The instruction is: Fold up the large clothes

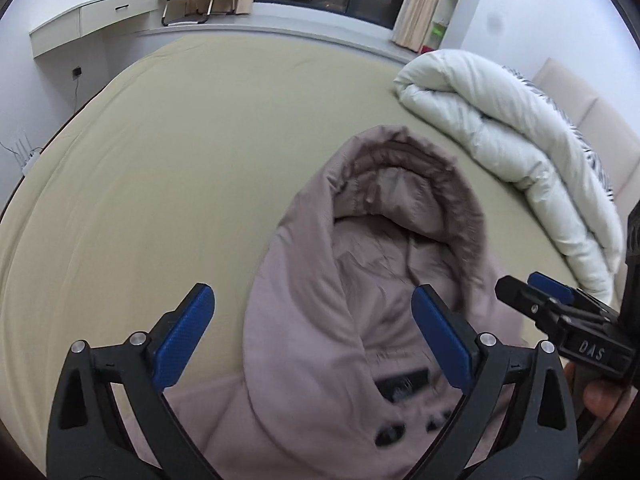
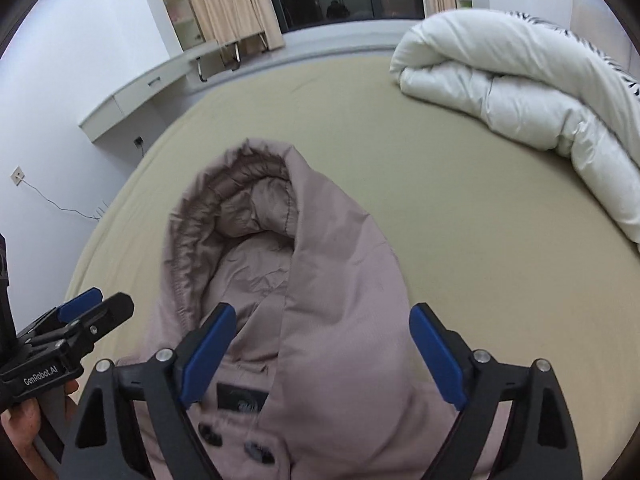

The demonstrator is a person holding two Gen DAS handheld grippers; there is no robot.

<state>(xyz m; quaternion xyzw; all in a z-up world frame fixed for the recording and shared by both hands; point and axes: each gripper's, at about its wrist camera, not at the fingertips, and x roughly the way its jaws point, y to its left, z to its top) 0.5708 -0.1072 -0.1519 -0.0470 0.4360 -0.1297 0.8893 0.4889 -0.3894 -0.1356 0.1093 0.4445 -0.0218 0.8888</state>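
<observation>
A dusty-pink padded hooded coat (image 1: 312, 320) lies on the bed with its hood (image 1: 404, 184) pointing away from me. It also shows in the right wrist view (image 2: 332, 300), with a dark neck label (image 2: 240, 398) and snaps below. My left gripper (image 1: 314, 340) is open over the hood's left side and holds nothing. My right gripper (image 2: 324, 356) is open over the hood's right side and holds nothing. Each gripper shows at the edge of the other's view: right gripper (image 1: 536, 294), left gripper (image 2: 98, 304).
The bed has a beige sheet (image 1: 192, 152). A rolled white duvet (image 1: 500, 152) lies at the far right, also in the right wrist view (image 2: 520, 92). A wall desk (image 1: 100, 20), curtains and a dark window stand beyond the bed.
</observation>
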